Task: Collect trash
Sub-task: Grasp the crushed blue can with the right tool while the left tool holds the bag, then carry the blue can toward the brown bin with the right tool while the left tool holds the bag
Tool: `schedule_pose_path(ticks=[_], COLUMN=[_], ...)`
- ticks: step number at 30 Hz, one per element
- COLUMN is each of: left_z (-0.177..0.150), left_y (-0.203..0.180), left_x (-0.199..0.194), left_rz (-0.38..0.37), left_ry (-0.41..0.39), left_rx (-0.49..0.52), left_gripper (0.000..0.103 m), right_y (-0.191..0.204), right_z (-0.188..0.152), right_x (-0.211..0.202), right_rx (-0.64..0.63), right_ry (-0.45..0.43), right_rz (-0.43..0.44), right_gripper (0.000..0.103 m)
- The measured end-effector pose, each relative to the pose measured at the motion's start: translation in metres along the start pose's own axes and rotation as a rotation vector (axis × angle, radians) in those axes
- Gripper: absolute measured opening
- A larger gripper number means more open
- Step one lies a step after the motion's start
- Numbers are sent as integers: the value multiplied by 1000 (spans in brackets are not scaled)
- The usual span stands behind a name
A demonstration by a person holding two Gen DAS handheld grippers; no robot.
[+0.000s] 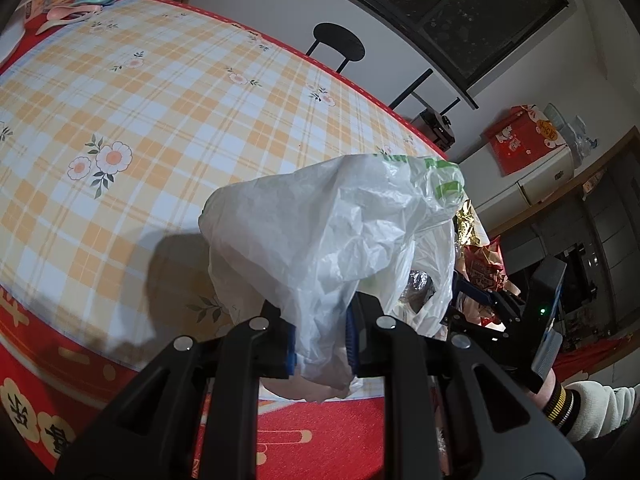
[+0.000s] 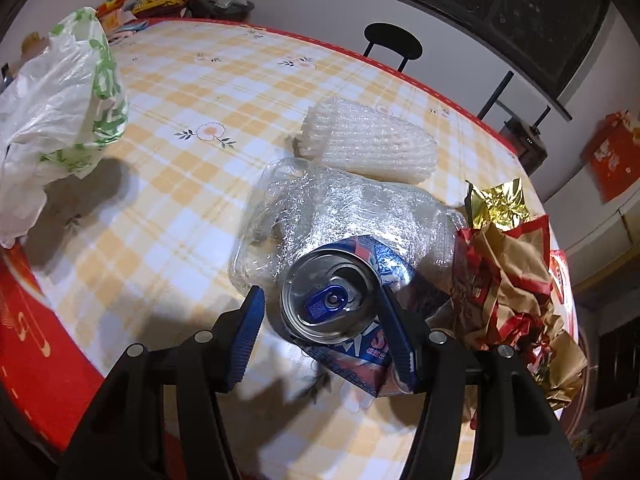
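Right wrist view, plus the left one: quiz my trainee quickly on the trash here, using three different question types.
1. True or false: the drink can between the right gripper's fingers has a red tab.
2. Open: in the right wrist view, what lies just right of the can?
3. The left gripper is shut on: A foam netting; B a white plastic bag; C a clear plastic tub.
Key: 1 false, the tab is blue; 2 a crumpled red-and-gold wrapper; 3 B.

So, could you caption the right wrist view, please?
Right gripper straddling a crushed can on the checked tablecloth.
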State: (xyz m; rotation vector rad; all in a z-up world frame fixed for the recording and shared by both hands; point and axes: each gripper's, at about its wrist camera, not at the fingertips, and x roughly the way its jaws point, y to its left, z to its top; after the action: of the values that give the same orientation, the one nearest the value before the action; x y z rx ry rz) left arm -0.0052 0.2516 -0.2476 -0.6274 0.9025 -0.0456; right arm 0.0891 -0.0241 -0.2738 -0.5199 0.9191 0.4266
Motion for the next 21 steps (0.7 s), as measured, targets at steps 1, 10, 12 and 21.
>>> schedule_pose_path(ticks=[1, 10, 12, 21], left_z=[0, -1, -2, -3], left_y=[0, 0, -1, 1], left_x=[0, 4, 4, 4], left_rz=[0, 0, 2, 6], left_ry=[0, 11, 14, 11], left_rx=[-1, -3, -4, -21], left_gripper=[21, 21, 21, 21], right_y=[0, 4, 8, 3], right_z=[1, 3, 3, 2], right_x=[-1, 5, 9, -1], right_rx=[-12, -52, -76, -66], right_ry=[-12, -24, -11, -37], right_rz=[-9, -51, -65, 7], right_gripper=[58, 58, 58, 57])
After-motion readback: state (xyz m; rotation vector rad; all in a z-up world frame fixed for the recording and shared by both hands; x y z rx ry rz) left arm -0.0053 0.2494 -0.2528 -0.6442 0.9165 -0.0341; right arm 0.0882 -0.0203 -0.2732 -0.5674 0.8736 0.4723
